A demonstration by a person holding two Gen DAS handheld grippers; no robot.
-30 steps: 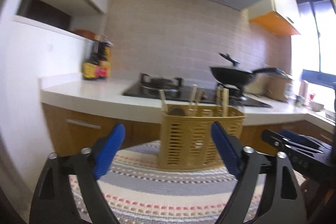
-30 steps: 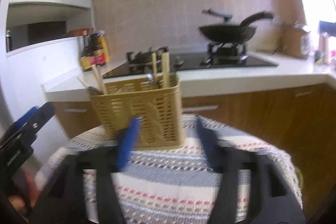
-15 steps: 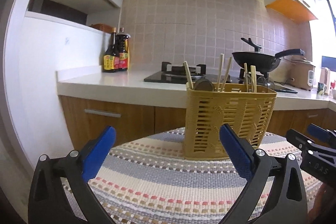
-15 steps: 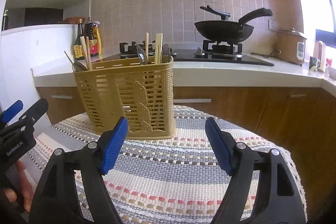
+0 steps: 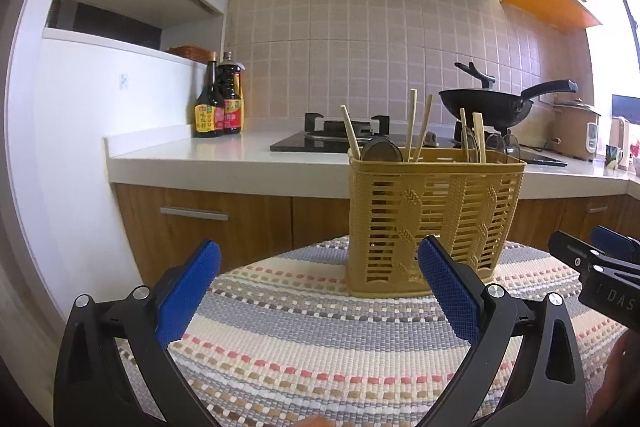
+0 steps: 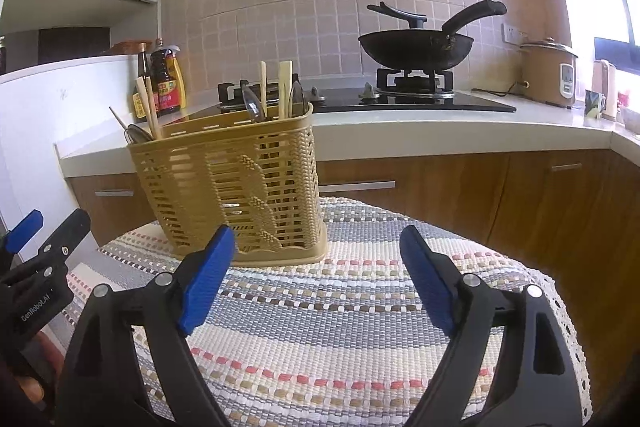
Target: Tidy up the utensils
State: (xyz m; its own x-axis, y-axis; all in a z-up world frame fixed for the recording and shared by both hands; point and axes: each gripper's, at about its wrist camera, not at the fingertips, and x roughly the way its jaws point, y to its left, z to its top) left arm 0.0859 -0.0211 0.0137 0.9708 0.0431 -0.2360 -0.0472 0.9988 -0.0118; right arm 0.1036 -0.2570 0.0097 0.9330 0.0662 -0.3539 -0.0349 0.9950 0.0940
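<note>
- The left gripper (image 5: 319, 269) is spread wide with nothing between its blue pads; only striped cloth (image 5: 320, 339) shows in the gap.
- The right gripper (image 6: 317, 255) is open too and its jaws have just been opening further; nothing is between them.
- Both hover over the cloth, on the near side of the basket (image 5: 434, 223), neither touching it.
- In the left view the basket stands ahead and right of the gap's centre, its lower right corner behind the right pad.
- In the right view the basket (image 6: 232, 187) is ahead and to the left, its base just behind the left pad; bare cloth lies before the right pad.
- The basket stands upright on the far half of the cloth, near its back edge.
- Chopsticks (image 5: 418, 127) and spoons (image 5: 382, 150) stick up from its compartments; which compartment holds which I cannot tell.
- The cloth's right edge drops off near the right gripper; open cloth lies between the grippers and the basket.
- Beyond the cloth runs a counter (image 5: 224, 155) over wooden cabinets.
- On it are sauce bottles (image 5: 219, 99) at the left, a hob, and a wok (image 6: 416, 47) on the right burner.
- A rice cooker (image 6: 550, 73) stands farthest right.
</note>
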